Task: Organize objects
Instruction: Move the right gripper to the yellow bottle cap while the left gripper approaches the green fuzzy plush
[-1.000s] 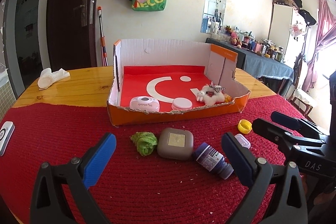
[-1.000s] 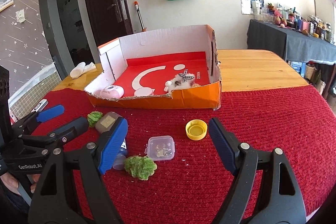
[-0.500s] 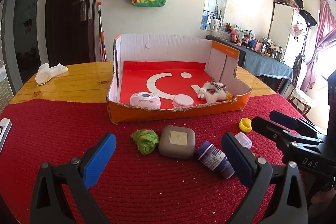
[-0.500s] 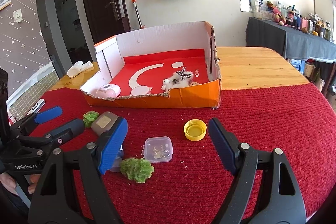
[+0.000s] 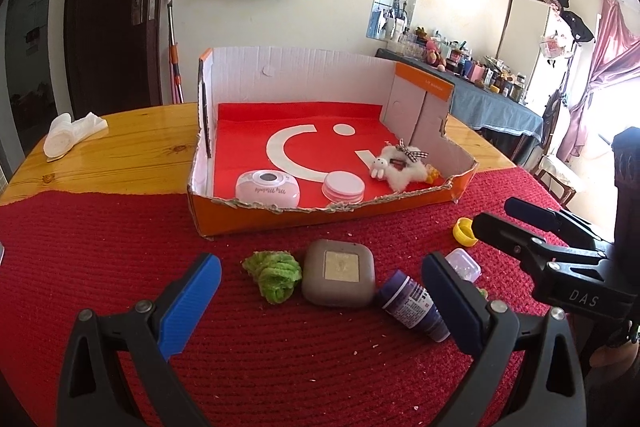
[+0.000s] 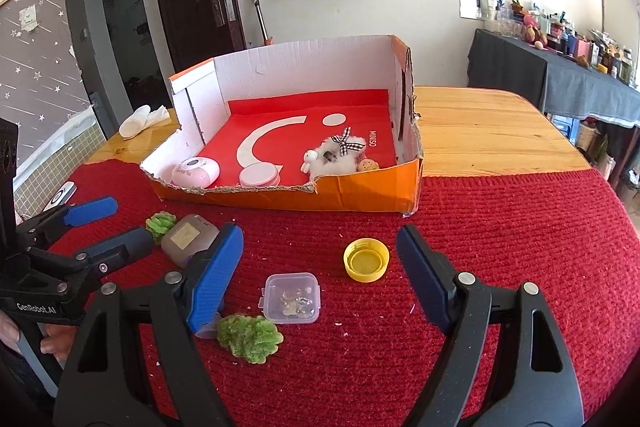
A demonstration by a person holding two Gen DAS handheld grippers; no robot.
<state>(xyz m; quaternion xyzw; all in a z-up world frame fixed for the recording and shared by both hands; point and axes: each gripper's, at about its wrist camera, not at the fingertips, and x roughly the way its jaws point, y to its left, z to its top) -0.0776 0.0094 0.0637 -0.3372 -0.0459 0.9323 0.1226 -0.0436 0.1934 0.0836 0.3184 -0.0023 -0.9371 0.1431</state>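
Note:
An orange cardboard box (image 5: 256,219) (image 6: 360,193) with a red floor holds a pink device (image 5: 267,189), a round pink case (image 5: 343,187) and a white plush toy (image 5: 402,167). On the red mat in front lie a green fuzzy ball (image 5: 274,273), a grey square case (image 5: 339,277), a purple bottle (image 5: 412,305), a clear small box (image 6: 292,299), a yellow cap (image 6: 366,259) and a second green ball (image 6: 249,337). My left gripper (image 5: 320,303) is open above the grey case. My right gripper (image 6: 320,263) is open over the clear box and cap.
The red mat (image 6: 500,227) covers the near half of a wooden table (image 6: 480,123). A white rolled cloth (image 5: 68,135) lies at the table's far left. A white remote (image 6: 60,195) rests at the mat's left edge. A dresser with clutter (image 6: 560,67) stands beyond.
Both views have tilted slightly, so the box and mat objects sit a little lower in the left wrist view and higher in the right. Nothing on the mat has moved; both grippers stay open.

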